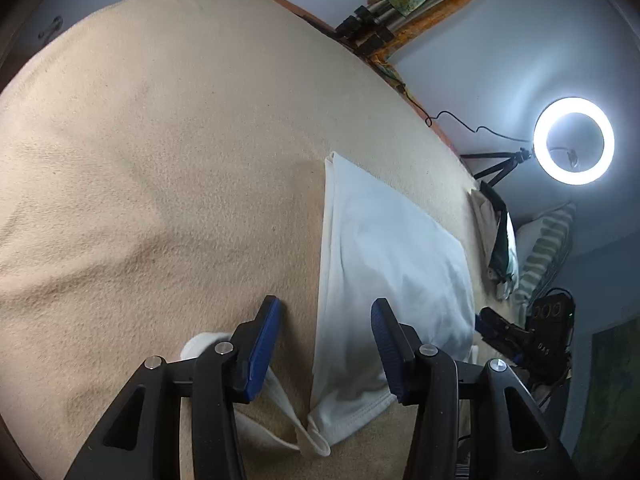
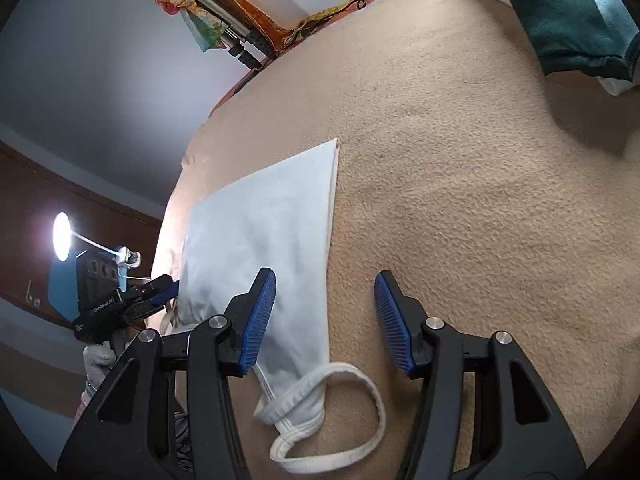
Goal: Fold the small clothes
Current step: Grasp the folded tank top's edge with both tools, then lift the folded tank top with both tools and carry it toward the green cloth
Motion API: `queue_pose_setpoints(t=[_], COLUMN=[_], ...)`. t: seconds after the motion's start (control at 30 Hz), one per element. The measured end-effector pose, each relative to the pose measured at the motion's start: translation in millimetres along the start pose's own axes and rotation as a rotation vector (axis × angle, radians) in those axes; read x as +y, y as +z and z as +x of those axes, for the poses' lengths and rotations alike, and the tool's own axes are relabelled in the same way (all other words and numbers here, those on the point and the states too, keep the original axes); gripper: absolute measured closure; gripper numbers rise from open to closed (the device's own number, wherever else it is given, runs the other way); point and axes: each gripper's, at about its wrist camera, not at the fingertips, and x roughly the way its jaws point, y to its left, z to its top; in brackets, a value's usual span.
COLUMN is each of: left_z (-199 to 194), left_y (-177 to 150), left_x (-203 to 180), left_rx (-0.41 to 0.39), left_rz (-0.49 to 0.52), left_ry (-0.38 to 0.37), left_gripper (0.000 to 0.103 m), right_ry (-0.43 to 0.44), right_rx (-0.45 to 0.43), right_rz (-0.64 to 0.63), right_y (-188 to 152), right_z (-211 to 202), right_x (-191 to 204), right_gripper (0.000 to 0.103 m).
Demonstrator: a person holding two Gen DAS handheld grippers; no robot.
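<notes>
A white sleeveless top lies folded lengthwise on the beige blanket. Its straps trail loose at the near end. My left gripper is open and empty, hovering over the top's near left edge. In the right wrist view the same top lies flat, and its strap loops curl on the blanket near me. My right gripper is open and empty above the top's right edge. The left gripper shows at that view's left, at the top's far side.
A dark green garment on white cloth lies at the blanket's far right corner. A lit ring light on a tripod stands beyond the bed edge. A striped pillow lies beside it. Tripod legs and colourful cloth rest against the wall.
</notes>
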Motion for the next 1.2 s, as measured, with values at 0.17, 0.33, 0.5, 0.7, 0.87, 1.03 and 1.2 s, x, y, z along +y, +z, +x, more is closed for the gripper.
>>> queue_pose_setpoints(t=[0.17, 0.33, 0.5, 0.7, 0.87, 1.03, 1.2], left_z=[6.5, 18.8, 26.7, 24.6, 17.4, 11.4, 10.5], left_y=[6.7, 12.6, 15.3, 10.6, 2.9, -5.1, -11.9], left_x=[3.7, -1.5, -13.2, -36.0, -55.8, -76.3, -96.5], left_rx=[0.013, 0.034, 0.012, -0.040, -0.093, -0.134, -0.151], left_rz=[-0.042, -0.047, -0.014, 0.111, 0.222, 0.298, 0.342], left_ry=[-0.057, -0.073, -0.014, 0.085, 0.151, 0.155, 0.139], left_gripper=[0.058, 0.069, 0.087, 0.097, 0.098, 0.099, 0.099], right_ry=[0.059, 0.086, 0.073, 0.001, -0.059, -0.090, -0.126], right_rx=[0.007, 0.007, 0.026, 0.010, -0.023, -0.064, -0.114], right_rz=[0.032, 0.048, 0.056, -0.030, -0.096, -0.162, -0.215], right_y=[2.0, 2.7, 4.8, 9.3, 8.7, 9.1, 9.3], right_z=[13.2, 22.6, 34.8, 34.2, 27.7, 17.6, -1.6], right_x=[-2.1, -0.3, 4.4, 25.1, 42.2, 59.0, 72.0], right_gripper=[0.055, 0.064, 0.082, 0.092, 0.093, 0.094, 0.094])
